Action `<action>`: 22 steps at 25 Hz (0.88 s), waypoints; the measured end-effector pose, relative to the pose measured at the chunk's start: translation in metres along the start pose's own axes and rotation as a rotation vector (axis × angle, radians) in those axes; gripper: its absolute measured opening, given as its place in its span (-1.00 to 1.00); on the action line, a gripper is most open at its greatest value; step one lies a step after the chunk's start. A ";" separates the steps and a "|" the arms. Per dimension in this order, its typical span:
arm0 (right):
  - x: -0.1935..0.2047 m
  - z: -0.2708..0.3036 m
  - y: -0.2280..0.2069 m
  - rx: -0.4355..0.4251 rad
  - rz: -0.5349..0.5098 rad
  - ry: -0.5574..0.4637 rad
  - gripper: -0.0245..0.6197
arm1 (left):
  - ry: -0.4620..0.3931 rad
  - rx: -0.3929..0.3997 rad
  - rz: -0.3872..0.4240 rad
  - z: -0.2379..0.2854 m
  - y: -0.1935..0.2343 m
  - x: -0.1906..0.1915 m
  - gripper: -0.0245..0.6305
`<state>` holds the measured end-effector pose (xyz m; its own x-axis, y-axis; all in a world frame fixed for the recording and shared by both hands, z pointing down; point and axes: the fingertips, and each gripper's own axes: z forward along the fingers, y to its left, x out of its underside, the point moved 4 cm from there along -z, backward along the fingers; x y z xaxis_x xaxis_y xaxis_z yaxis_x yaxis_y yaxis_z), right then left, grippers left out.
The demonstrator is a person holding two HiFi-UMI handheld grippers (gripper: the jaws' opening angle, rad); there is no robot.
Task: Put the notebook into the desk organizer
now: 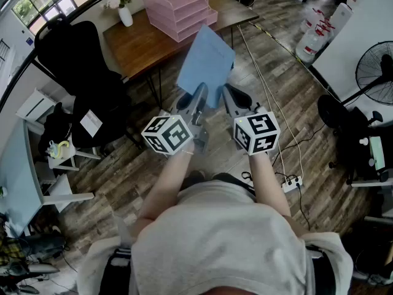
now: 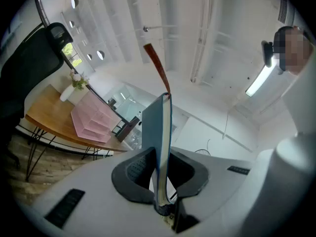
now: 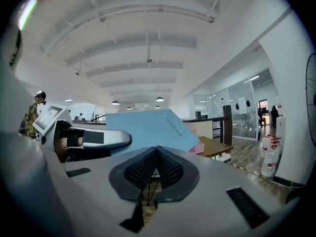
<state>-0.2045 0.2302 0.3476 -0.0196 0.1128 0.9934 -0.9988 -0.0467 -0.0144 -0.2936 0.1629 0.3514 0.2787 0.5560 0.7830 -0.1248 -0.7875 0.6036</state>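
**Head view: notebook being carried in the air, short of the desk**

The blue notebook is hanging in the air in front of the person, well apart from the pink desk organizer, with nothing under it but floor. The left hand-held gripper is pinching it by its lower edge. In the left gripper view the jaws are pressing on both covers, the book is standing edge-on between them, and a red ribbon marker is poking out of the top. The right hand-held gripper is riding just beside it with its jaws together on nothing.

To my eye the carrying step is under way and the placing has not begun. Next, the person is going to need to close on the wooden worktop, tip the notebook from upright toward flat, line its leading edge up with one of the organizer's stacked trays and slide it in before letting go. The free gripper could be steadying the far corner, since a one-edge pinch may let the book swing.

Around the route, a black office chair is standing by the worktop's left end, and a white vase of flowers is sitting just beside the organizer, where a wide sweep could catch it. White cables are trailing across the floor toward a power strip, a likely trip point. Water bottles and a fan are standing off to the right, clear of the path.
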 end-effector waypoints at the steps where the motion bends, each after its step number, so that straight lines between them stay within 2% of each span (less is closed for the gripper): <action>1: 0.001 -0.001 0.000 -0.002 0.003 0.001 -0.90 | 0.000 -0.005 0.000 -0.001 0.000 0.001 -0.73; 14: 0.002 0.000 -0.003 -0.034 0.024 -0.021 -0.90 | -0.005 -0.028 0.015 0.004 -0.001 0.006 -0.73; 22: 0.000 -0.003 -0.031 -0.010 0.016 -0.025 -0.90 | -0.012 -0.037 0.031 0.020 -0.007 0.016 -0.73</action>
<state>-0.1736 0.2345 0.3480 -0.0343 0.0870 0.9956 -0.9988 -0.0385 -0.0311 -0.2694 0.1723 0.3572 0.2857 0.5279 0.7998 -0.1689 -0.7938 0.5843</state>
